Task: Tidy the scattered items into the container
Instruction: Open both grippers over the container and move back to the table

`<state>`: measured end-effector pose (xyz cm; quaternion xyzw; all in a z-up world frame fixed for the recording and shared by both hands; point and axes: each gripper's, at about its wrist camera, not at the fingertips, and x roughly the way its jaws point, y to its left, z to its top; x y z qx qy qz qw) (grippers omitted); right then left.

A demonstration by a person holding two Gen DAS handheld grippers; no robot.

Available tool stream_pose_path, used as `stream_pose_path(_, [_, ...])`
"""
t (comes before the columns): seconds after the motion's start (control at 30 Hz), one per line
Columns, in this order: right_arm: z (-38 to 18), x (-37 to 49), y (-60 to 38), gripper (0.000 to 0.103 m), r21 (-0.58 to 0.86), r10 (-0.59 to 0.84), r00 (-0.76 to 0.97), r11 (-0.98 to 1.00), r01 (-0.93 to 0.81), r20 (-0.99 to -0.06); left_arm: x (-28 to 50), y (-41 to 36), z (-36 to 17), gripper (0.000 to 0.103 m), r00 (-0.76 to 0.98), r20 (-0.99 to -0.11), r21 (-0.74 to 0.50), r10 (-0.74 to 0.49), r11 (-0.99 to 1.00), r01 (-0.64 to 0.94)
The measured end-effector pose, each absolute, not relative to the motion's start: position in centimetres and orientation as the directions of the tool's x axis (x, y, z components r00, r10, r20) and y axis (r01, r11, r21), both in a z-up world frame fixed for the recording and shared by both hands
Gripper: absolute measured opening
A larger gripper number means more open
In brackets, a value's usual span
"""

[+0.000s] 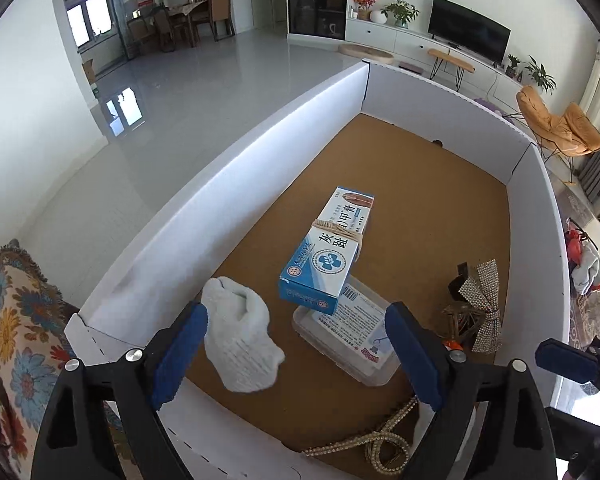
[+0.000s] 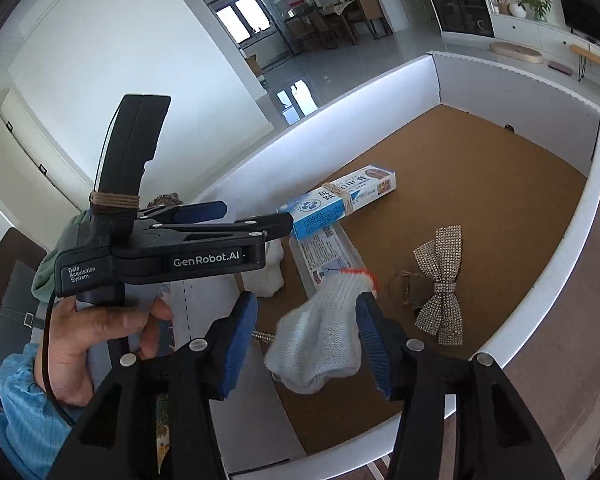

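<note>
Both jaws wide, left gripper (image 1: 296, 360) and right gripper (image 2: 308, 344) each with a white glove (image 1: 240, 340) loose between pads over the box's (image 1: 228, 184) near edge: let them fall, withdraw straight up.

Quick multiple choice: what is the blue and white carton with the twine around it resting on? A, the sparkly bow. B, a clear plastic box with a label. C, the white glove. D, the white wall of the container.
B: one end of the blue and white carton sits on top of the clear plastic box, while its far end slopes down toward the brown floor.
</note>
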<state>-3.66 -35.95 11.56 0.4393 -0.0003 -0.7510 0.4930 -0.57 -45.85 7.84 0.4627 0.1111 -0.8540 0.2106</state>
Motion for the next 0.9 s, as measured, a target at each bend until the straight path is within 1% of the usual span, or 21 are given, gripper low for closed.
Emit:
stream_pose_path(0.13, [13.0, -3.9, -31.5, 0.054, 0.375, -0.734, -0.231, -0.559, 0.739, -0.638, -0.2, -43.3, 9.6, 0.091, -0.539, -0.805, -0.039, -0.246, -0.886, 0.462])
stream_pose_path(0.23, [13.2, -2.8, -26.5, 0.054, 0.302, -0.697, -0.343, -0.627, 0.719, -0.630, 0.1, -39.2, 12.1, 0.091, -0.611, -0.762, -0.059, -0.213, -0.918, 0.393])
stream_pose_path(0.3, [12.2, -2.4, -22.4, 0.054, 0.237, -0.632, -0.430, -0.700, 0.673, -0.645, 0.0, -35.5, 13.6, 0.091, -0.647, -0.740, -0.050, -0.183, -0.944, 0.325])
stream_pose_path(0.33, [11.4, -2.4, -20.0, 0.055, 0.201, -0.584, -0.472, -0.744, 0.638, -0.660, 0.0, -33.4, 14.0, 0.094, -0.661, -0.733, -0.048, -0.159, -0.958, 0.283])
stream_pose_path(0.37, [10.5, -2.3, -17.7, 0.055, 0.164, -0.529, -0.510, -0.786, 0.596, -0.678, -0.1, -31.1, 14.2, 0.100, -0.674, -0.728, -0.048, -0.129, -0.970, 0.238])
stream_pose_path(0.4, [9.5, -2.0, -15.3, 0.055, 0.124, -0.466, -0.539, -0.825, 0.551, -0.702, -0.2, -28.7, 14.2, 0.103, -0.682, -0.725, -0.051, -0.094, -0.980, 0.190])
stream_pose_path(0.5, [6.6, -1.6, -7.7, 0.055, -0.001, -0.267, -0.612, -0.916, 0.401, -0.744, -0.5, -21.5, 12.4, 0.103, -0.672, -0.740, -0.072, 0.024, -0.996, 0.043])
stream_pose_path(0.6, [4.8, -1.2, -0.4, 0.054, -0.039, -0.152, -0.625, -0.959, 0.281, -0.766, -1.7, -14.3, 8.7, 0.103, -0.608, -0.784, -0.094, 0.124, -0.992, -0.082])
stream_pose_path(0.7, [4.1, -0.5, 5.2, 0.055, -0.002, -0.110, -0.620, -0.984, 0.176, -0.777, -3.1, -8.5, 4.3, 0.103, -0.534, -0.826, -0.117, 0.181, -0.982, -0.151])
stream_pose_path(0.77, [3.7, -0.2, 7.5, 0.055, 0.009, -0.084, -0.618, -0.992, 0.123, -0.782, -3.7, -5.3, 2.4, 0.103, -0.510, -0.840, -0.107, 0.186, -0.978, -0.180])
stream_pose_path(0.9, [3.6, 0.4, 10.0, 0.054, 0.050, -0.089, -0.613, -0.996, 0.080, -0.785, -4.5, -2.1, 0.4, 0.103, -0.530, -0.830, -0.080, 0.177, -0.976, -0.201])
